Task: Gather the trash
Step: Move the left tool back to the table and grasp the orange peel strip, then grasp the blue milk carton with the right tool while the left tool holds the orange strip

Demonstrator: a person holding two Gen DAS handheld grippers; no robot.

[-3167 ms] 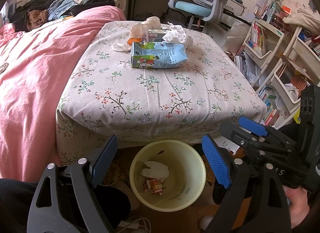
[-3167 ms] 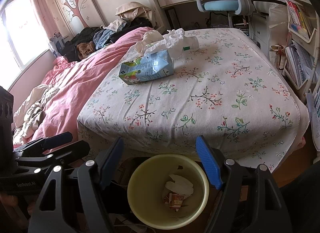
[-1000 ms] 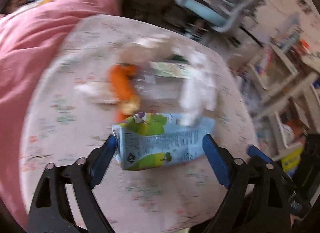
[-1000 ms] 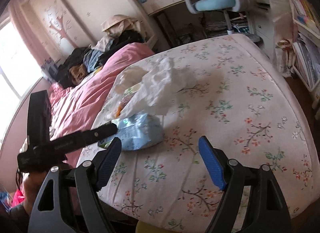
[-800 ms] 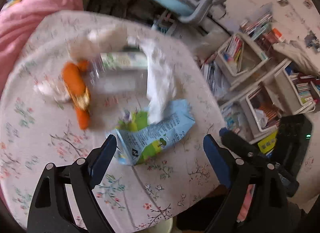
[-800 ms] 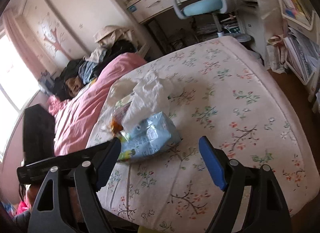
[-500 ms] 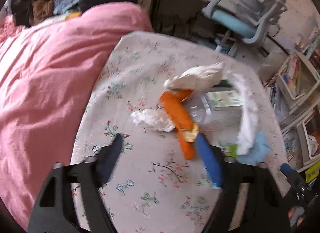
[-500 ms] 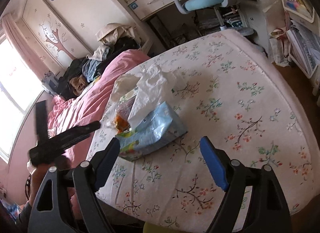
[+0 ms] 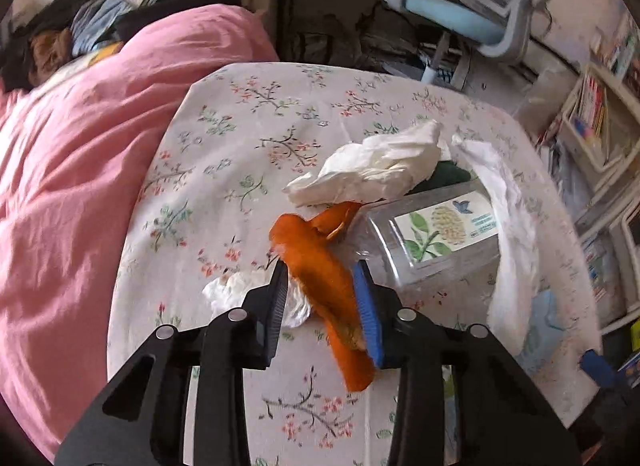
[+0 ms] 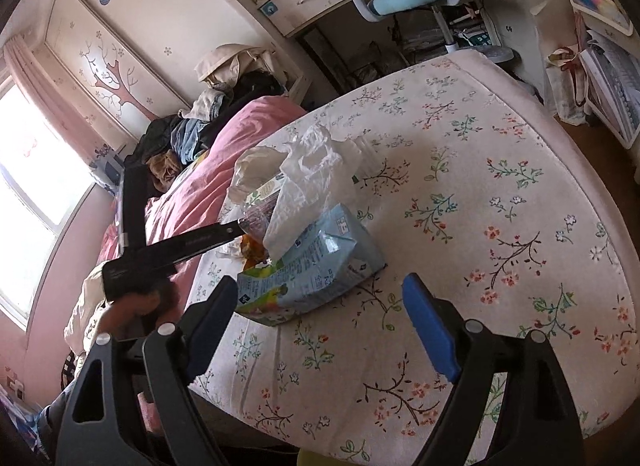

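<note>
On the floral sheet (image 9: 248, 137) lies a heap of trash. My left gripper (image 9: 322, 280) points down at it, straddling an orange peel (image 9: 316, 262). Its jaws are closing; the blue pad touches the peel, and a sliver of crumpled tissue (image 9: 228, 290) still shows beside the other pad. Just past the peel are a clear plastic bottle (image 9: 436, 238), a larger white tissue (image 9: 376, 169) and a white plastic bag (image 9: 508, 250). A blue drink carton (image 10: 316, 262) lies just ahead of my right gripper (image 10: 320, 286), which is open with nothing between its fingers. The left gripper (image 10: 242, 230) reaches into the heap from the left.
A pink duvet (image 9: 80, 185) covers the bed's left side, with clothes (image 9: 120, 21) piled behind it. A blue desk chair (image 9: 472, 13) and bookshelves (image 9: 592, 117) stand past the bed. A yellow-green bin rim (image 10: 312, 458) peeks out below the bed's near edge.
My left gripper has swung from the carton to the orange peel and its jaws have narrowed around it. The right gripper has hardly moved.
</note>
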